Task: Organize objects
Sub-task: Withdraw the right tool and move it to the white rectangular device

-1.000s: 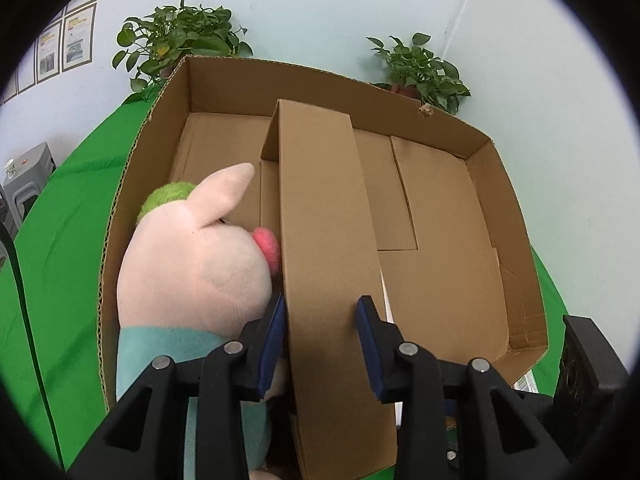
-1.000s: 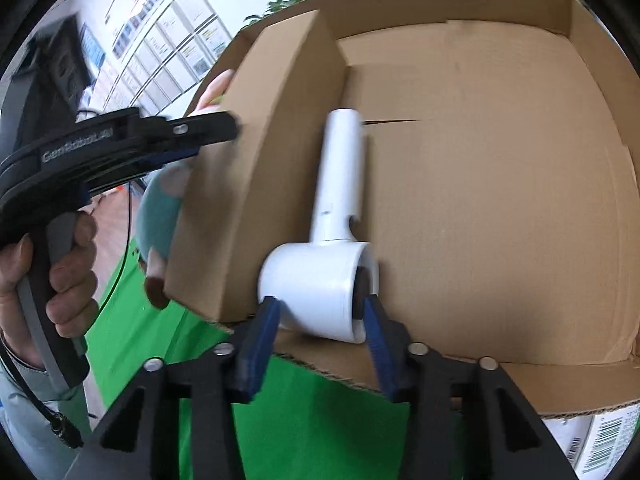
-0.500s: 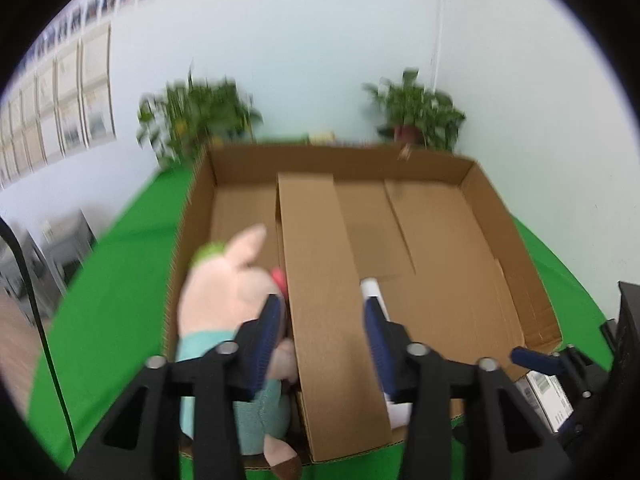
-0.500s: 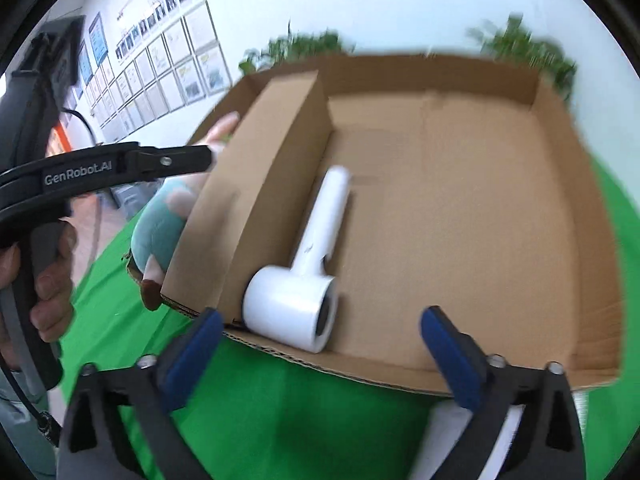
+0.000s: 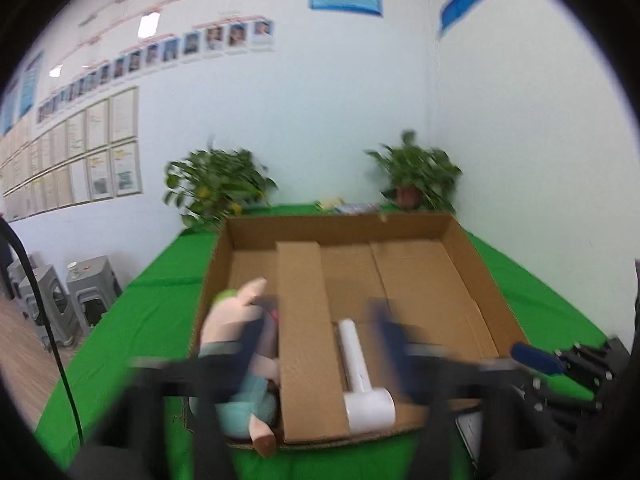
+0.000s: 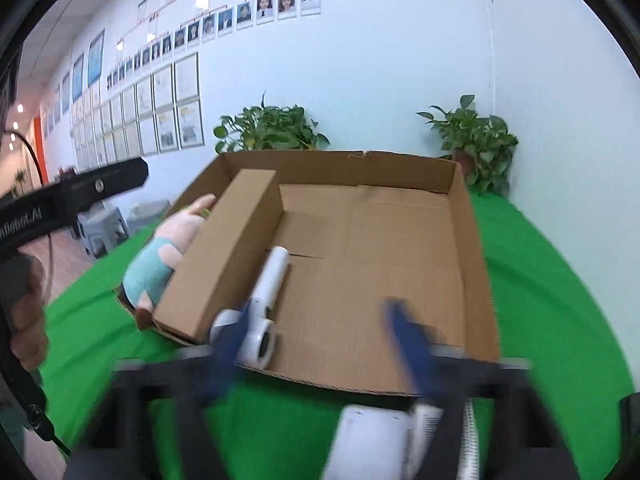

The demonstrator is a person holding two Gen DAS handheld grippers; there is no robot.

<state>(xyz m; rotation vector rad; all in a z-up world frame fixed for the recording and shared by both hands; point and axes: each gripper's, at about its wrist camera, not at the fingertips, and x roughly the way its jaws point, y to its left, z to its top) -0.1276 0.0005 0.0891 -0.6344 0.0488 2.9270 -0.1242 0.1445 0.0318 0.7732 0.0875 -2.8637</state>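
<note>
Here, white hair dryer (image 6: 262,312) lying lengthwise in cardboard box (image 6: 472,264), handle pointing away, both grippers spread wide, empty.

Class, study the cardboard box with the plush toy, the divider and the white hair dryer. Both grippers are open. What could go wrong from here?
1. The plush toy sticks out over the near wall of the cardboard box; it may tip out.
2. The divider stands between toy and hair dryer; a nudge could topple it.
3. White items lie on the green table below the right gripper; lowering blindly could hit them.
</note>
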